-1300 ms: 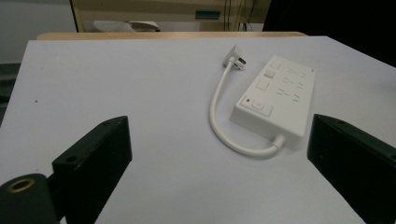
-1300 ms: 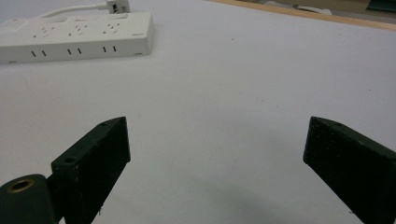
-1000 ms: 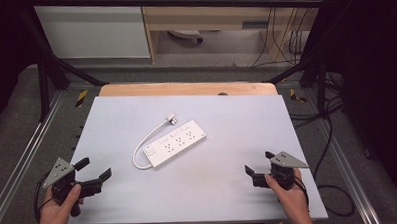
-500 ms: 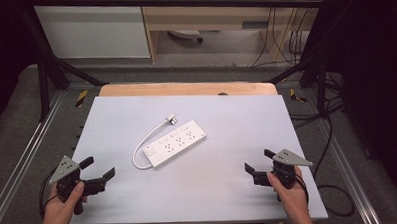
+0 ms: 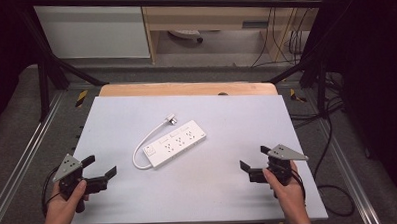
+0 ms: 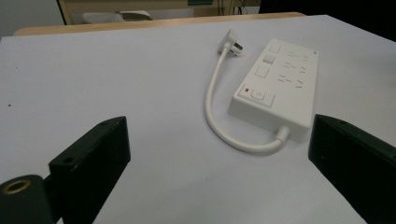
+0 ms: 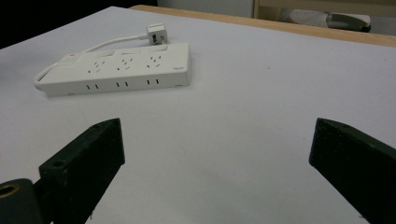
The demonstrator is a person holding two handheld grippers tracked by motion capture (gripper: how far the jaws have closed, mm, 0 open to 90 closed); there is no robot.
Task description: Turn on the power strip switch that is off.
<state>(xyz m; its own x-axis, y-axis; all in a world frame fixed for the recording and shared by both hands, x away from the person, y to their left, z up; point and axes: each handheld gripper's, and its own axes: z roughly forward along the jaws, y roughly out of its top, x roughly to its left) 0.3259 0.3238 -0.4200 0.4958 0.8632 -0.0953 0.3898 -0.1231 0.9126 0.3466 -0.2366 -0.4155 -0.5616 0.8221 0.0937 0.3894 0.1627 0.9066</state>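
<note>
My left gripper [image 5: 99,171] sits at the near left corner of the worktop [image 5: 227,121], jaws spread wide, nothing between them, held in my left hand [image 5: 64,204]. My right gripper [image 5: 254,165] is at the near right, jaws likewise wide and empty, in my right hand [image 5: 288,189]. White power strip [image 5: 173,144] lies flat near the worktop centre, set diagonally, well apart from both grippers. Its short white cable [image 5: 143,144] loops from the near-left end and runs back to the plug [image 5: 172,120], which rests on the worktop just beside the strip's far side. In the left gripper view a red mark [image 6: 246,89] shows next to a switch [image 6: 258,95] at the cable end.
</note>
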